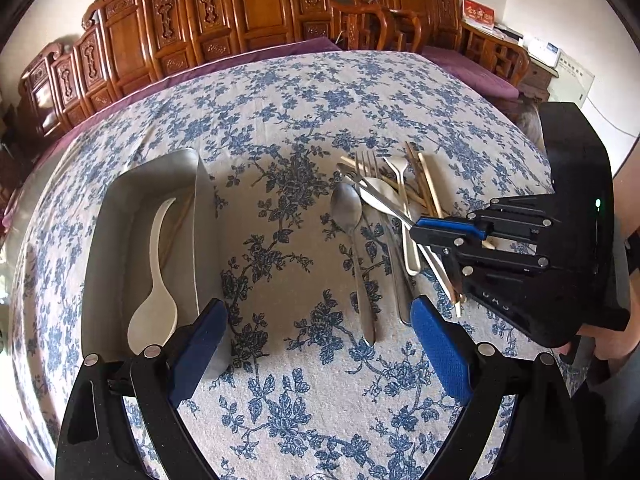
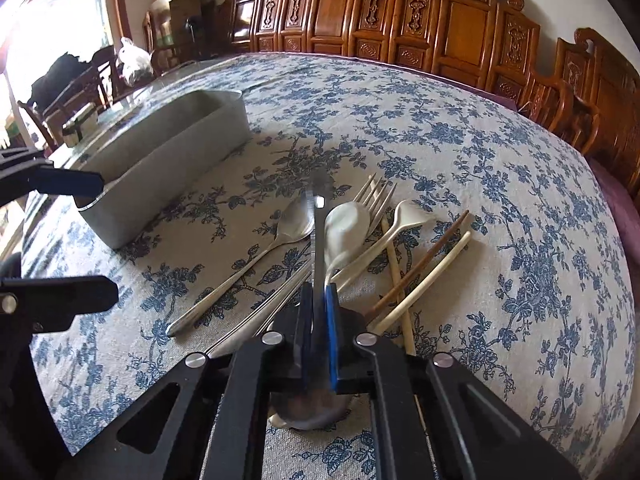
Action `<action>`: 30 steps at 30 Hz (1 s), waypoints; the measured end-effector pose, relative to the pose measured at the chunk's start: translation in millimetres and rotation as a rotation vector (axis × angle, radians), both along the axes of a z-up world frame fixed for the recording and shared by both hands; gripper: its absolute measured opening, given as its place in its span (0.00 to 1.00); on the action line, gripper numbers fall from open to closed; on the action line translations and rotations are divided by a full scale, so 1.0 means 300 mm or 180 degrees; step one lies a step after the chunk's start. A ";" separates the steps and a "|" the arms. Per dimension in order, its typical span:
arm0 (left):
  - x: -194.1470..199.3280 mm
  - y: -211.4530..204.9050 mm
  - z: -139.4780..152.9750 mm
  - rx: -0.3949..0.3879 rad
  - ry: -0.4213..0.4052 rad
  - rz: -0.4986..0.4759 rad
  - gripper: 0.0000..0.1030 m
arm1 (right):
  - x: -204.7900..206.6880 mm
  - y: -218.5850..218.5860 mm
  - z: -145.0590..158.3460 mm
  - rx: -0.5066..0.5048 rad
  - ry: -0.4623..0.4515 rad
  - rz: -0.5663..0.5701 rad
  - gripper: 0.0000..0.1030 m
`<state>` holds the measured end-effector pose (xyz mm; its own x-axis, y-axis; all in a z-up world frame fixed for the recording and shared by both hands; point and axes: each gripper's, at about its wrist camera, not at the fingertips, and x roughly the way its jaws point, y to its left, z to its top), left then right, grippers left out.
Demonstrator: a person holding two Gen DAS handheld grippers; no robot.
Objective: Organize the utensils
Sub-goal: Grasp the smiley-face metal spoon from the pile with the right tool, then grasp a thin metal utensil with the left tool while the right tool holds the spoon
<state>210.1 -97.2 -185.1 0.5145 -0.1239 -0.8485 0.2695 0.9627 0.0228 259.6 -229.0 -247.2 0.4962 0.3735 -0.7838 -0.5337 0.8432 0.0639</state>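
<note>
Tabletop (image 1: 304, 92) under a blue floral cloth carries everything. Metal tray (image 1: 120, 208) sits on the left side in the left wrist view, already holding a white plastic spoon (image 1: 154, 304) and what looks like a pair of chopsticks along its inner wall. Utensil pile (image 2: 348, 232) lies well apart from the tray, to its right: a steel spoon (image 1: 347, 208), a fork (image 2: 378, 196), a white ladle-type spoon (image 2: 346, 224), a small white fork-spoon (image 2: 410, 212), brown and pale chopsticks (image 2: 424, 268) crossed under them. Right hand-held gripper (image 2: 319, 292) is closed to a narrow slit on a dark, slim metal handle (image 2: 319, 240) that runs straight out from between the blue pads; I judge it a steel utensil from the pile, exact type unclear. Left hand-held gripper (image 1: 316, 344) is spread wide and holds nothing, hovering over bare cloth just beside the tray's near corner. Step in hand, as I read it: pick from the pile, grip just made, piece not clearly lifted. Next move calls for a clean lift without dragging the overlapping pieces, then a carry across to the tray and a release lengthwise beside the white spoon.
</note>
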 end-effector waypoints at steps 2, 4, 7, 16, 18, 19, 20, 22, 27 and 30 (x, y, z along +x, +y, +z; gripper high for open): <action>0.001 -0.014 0.000 0.0013 -0.0005 -0.0016 0.87 | 0.003 -0.017 0.008 0.0095 0.0025 -0.0028 0.07; 0.006 -0.027 -0.005 0.0039 -0.0007 -0.0026 0.87 | 0.004 -0.031 0.019 0.0213 0.0042 -0.0038 0.07; 0.021 -0.047 -0.018 0.0078 0.0008 -0.0044 0.87 | 0.007 -0.054 0.040 0.0392 0.0040 -0.0051 0.07; 0.094 -0.114 -0.076 0.0168 0.0055 -0.0134 0.77 | 0.037 -0.136 0.067 0.0581 -0.0015 -0.0284 0.07; 0.117 -0.124 -0.096 0.0182 0.0128 -0.0137 0.69 | 0.046 -0.151 0.067 0.0588 -0.0025 -0.0327 0.07; 0.134 -0.129 -0.110 0.0183 0.0168 -0.0139 0.65 | 0.048 -0.157 0.066 0.0588 -0.0030 -0.0339 0.07; 0.142 -0.131 -0.117 0.0190 0.0180 -0.0133 0.62 | 0.051 -0.161 0.066 0.0588 -0.0032 -0.0349 0.07; 0.170 -0.133 -0.130 0.0193 0.0211 -0.0108 0.57 | 0.053 -0.169 0.065 0.0605 -0.0033 -0.0363 0.07; 0.242 -0.122 -0.131 0.0124 0.0166 -0.0020 0.53 | 0.055 -0.174 0.060 0.0615 -0.0015 -0.0374 0.07; 0.282 -0.117 -0.139 0.0021 0.0192 0.0042 0.51 | 0.055 -0.171 0.057 0.0614 -0.0009 -0.0362 0.07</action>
<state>294.7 -132.4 -226.7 0.4638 -0.1117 -0.8789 0.2580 0.9661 0.0133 276.1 -280.2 -230.0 0.5458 0.4578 -0.7018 -0.4362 0.8704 0.2285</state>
